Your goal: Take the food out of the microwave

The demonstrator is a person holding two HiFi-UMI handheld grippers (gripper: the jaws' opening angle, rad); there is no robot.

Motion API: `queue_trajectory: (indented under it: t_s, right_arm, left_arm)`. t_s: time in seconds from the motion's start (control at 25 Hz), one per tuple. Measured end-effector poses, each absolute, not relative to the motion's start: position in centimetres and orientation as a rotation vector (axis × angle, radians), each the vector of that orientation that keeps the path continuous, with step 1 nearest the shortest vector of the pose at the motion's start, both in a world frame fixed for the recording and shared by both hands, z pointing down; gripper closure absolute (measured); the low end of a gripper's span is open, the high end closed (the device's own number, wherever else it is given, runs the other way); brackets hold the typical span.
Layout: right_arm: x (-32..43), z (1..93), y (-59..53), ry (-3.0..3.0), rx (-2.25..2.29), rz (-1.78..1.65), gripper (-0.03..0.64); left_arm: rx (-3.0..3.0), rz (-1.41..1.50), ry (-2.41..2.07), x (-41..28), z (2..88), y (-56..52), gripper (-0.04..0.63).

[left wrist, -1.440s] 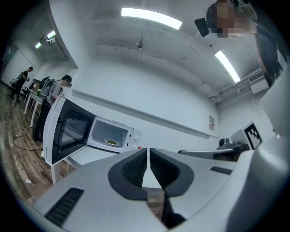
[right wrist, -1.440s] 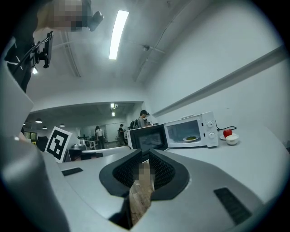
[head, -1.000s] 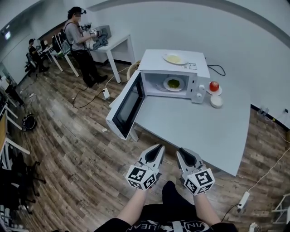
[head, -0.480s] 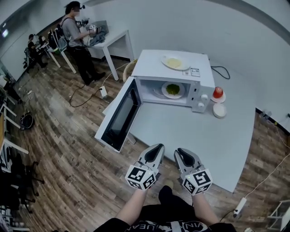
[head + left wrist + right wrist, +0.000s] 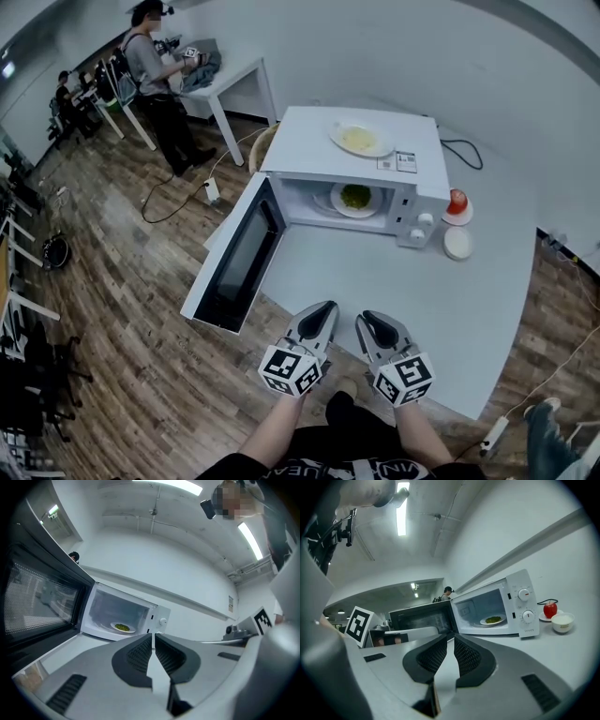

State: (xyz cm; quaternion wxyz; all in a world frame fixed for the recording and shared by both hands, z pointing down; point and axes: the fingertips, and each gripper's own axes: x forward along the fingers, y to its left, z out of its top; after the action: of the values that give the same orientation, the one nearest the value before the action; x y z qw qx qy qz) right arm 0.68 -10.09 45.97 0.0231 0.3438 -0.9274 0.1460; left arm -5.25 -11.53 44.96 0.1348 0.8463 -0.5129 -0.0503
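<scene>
The left claw (image 5: 330, 307), shut, and right claw (image 5: 365, 319), barely ajar, both empty, have neared the open microwave (image 5: 349, 150); its food (image 5: 355, 196) waits inside.

I see an evenly bright room, lit from above by ceiling strip lights (image 5: 248, 540) that blow out to pure white glare in both gripper views. Shadows on the white worktop (image 5: 469, 309) are faint and soft, and the microwave (image 5: 375, 178) cavity stays clearly lit. My head view bows the wall (image 5: 422, 56) and floor (image 5: 122, 281) towards its edges. Both gripper views are round fisheye pictures with black corners, sharp in the centre and smeared at the rim
</scene>
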Motion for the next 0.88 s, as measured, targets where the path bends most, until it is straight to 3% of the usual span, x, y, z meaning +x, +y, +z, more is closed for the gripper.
queue_trajectory:
  t_s: [0.88]
  right_arm:
    - [-1.6,49.1,-14.6,-2.85,1.038,0.495,0.554]
  left_arm:
    - [2.471,-0.107,-1.455,-6.3,47.4,-16.3,0.571]
